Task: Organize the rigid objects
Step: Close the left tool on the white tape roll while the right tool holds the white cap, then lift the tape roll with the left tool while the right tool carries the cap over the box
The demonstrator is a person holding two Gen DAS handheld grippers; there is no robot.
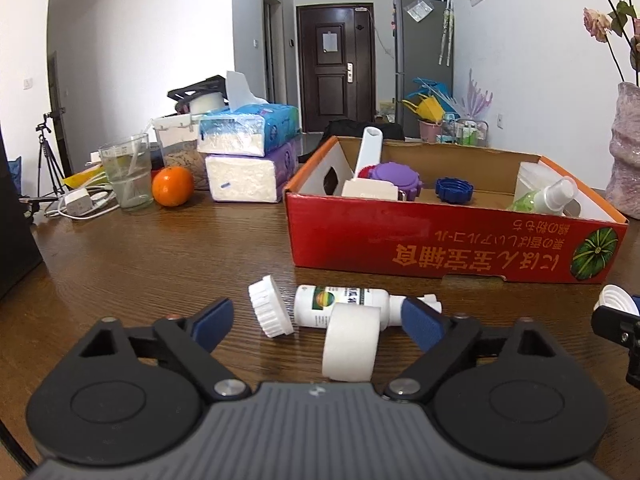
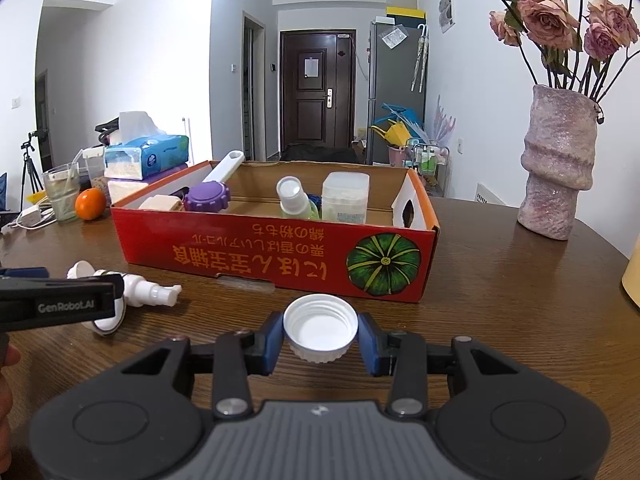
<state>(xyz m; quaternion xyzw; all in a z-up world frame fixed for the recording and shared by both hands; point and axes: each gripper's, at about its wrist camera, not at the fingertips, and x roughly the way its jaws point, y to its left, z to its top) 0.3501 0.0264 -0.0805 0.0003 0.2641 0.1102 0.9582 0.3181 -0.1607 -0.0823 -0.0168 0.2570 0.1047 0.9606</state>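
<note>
My left gripper stands open low over the wooden table. Between its blue pads lie a white roll, a white labelled bottle on its side and a ribbed white cap. The pads press on none of them. My right gripper is shut on a white screw cap, its open side up, just in front of the red cardboard box. The box holds a purple lid, a green spray bottle, a clear container and a blue cap.
Stacked tissue packs, an orange, a glass and a charger with cables crowd the table's far left. A pink vase with dried roses stands at the right. A finger of the left gripper reaches in from the left.
</note>
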